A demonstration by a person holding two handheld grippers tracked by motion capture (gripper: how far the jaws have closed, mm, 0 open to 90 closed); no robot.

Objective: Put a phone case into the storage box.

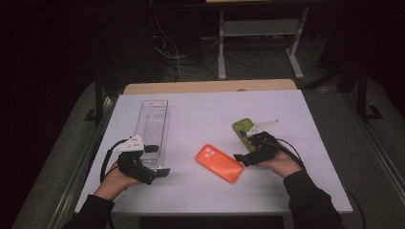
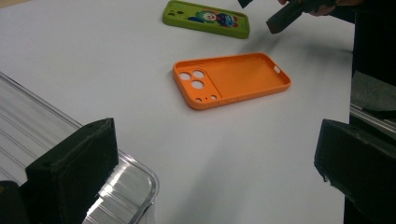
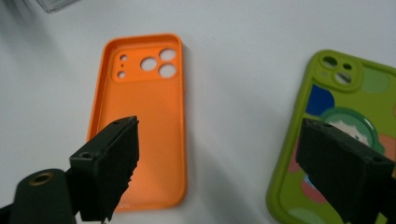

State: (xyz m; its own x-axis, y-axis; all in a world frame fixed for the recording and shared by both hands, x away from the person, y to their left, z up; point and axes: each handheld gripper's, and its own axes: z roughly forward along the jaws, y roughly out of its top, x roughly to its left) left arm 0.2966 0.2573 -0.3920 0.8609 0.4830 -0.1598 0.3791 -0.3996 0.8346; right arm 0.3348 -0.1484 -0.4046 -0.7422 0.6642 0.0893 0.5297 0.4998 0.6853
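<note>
The orange phone case (image 3: 140, 116) lies open side up near the surface's middle, long axis running away from the right gripper (image 3: 219, 172), whose wide, empty jaws hover just beside it. The left gripper (image 2: 205, 172), also wide open, sits farther off.

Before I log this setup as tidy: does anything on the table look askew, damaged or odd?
Nothing looks damaged or spilled. The orange phone case lies hollow side up and slanted on the white table, while the green phone case lies printed back up. The clear tray sits straight, its near end between the left gripper jaws.
</note>
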